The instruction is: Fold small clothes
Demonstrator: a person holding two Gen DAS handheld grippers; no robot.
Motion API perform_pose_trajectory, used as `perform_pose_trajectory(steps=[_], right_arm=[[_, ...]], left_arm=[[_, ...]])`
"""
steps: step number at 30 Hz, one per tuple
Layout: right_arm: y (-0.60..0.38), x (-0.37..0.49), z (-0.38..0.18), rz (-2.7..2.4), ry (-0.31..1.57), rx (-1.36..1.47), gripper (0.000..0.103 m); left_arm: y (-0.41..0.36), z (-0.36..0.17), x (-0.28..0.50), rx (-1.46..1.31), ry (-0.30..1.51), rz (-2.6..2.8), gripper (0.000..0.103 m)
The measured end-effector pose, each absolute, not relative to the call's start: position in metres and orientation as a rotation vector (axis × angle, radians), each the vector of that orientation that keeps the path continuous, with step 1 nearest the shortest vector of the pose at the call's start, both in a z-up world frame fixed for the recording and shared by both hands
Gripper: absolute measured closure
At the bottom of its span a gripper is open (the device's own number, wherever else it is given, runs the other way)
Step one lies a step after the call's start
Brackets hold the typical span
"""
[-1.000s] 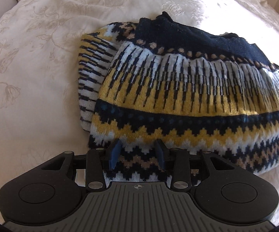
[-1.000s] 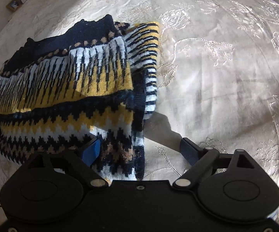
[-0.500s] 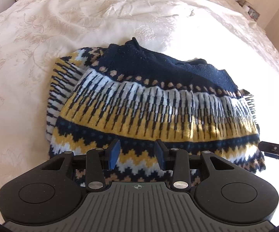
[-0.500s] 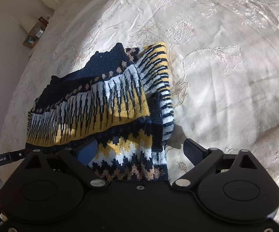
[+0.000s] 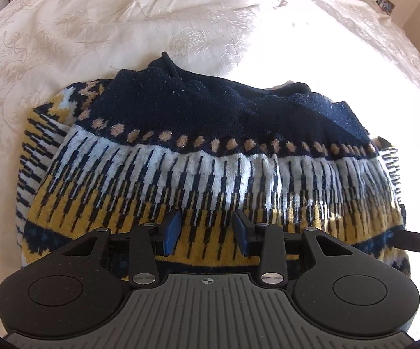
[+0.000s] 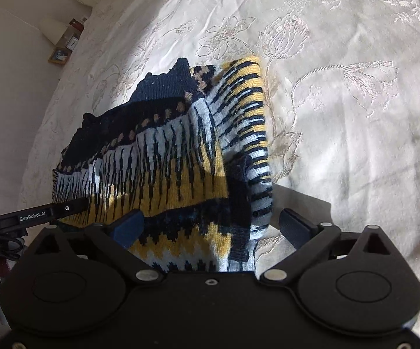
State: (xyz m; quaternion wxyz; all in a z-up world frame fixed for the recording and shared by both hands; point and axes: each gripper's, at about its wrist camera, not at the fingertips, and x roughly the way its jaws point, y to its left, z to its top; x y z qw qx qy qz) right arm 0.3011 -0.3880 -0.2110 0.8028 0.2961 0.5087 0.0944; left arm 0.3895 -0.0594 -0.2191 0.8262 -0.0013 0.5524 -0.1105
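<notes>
Folded navy-yellow-white patterned sweater (image 5: 210, 151) is ringed by bare bedspread (image 5: 79, 43); left gripper (image 5: 207, 232) is held part-open, right gripper (image 6: 210, 225) spread wide, both empty.

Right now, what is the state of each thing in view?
Sweater: folded, lying flat on the bedspread.
Bedspread: spread out, slightly wrinkled.
Left claw: partly open above the sweater, holding nothing.
Right claw: wide open over the sweater's corner, holding nothing.

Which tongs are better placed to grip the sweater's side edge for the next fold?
Right tongs, probably: wide open, straddling the sweater at its striped side edge. Left tongs sit over mid-panel, only partly open.
</notes>
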Motion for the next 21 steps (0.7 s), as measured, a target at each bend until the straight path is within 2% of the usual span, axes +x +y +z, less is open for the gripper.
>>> perform_pose_trajectory(steps=[21], right_arm=[[-0.396,0.339,-0.236,0.342,1.094,0.818,0.0]], left_arm=[[-0.071,-0.249,0.422,0.04,1.206,-0.231,0.058]])
